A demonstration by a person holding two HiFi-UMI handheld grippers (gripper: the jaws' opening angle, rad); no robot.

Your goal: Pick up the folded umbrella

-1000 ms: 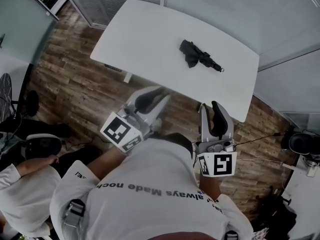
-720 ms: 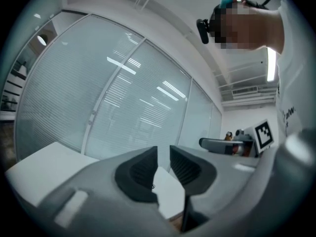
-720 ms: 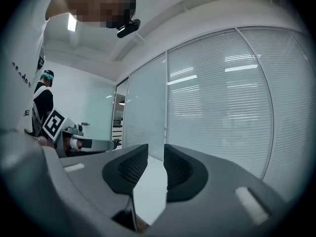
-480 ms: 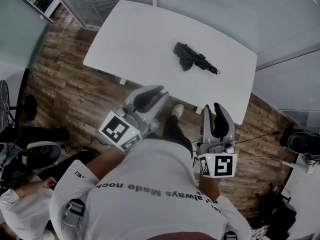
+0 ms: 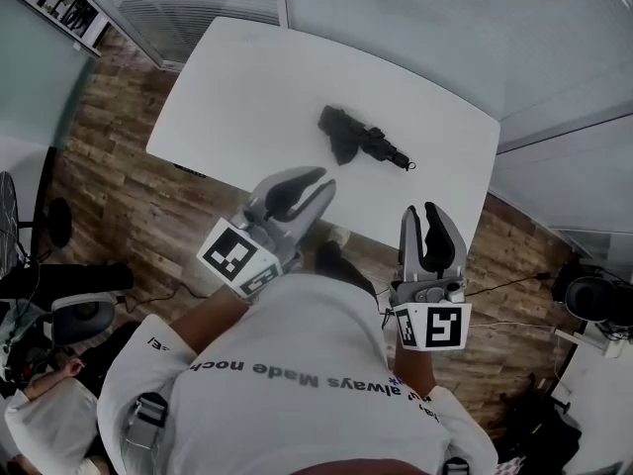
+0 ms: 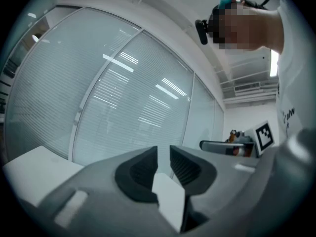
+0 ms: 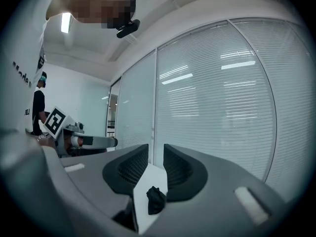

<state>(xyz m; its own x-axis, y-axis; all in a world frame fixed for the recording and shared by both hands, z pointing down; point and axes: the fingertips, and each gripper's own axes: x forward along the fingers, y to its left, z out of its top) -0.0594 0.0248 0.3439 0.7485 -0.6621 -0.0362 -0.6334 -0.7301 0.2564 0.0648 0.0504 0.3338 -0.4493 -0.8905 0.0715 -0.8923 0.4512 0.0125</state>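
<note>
A black folded umbrella lies on a white table, a little right of the table's middle. Its loose cloth is bunched toward the table's centre and its slim handle end points toward the table's right edge.

A person stands at the table's near edge with a gripper in each hand, both held level and short of the umbrella. The left gripper hovers at the near edge, well apart from the umbrella. Its jaws are drawn together with only a thin slit between them and nothing held. The right gripper sits just off the near edge, also with a narrow slit and empty. In the right gripper view the umbrella shows small and distant through that slit, lying on the table.

The likely trouble lies in those narrow jaws. If either gripper arrives without opening, it would probably shove the umbrella across the smooth top toward the far edge instead of taking it. A grip that catches only the bunched cloth may let the umbrella sag, swing or fall open. Coming in level and too low could knock the jaws against the table's near edge.
</note>
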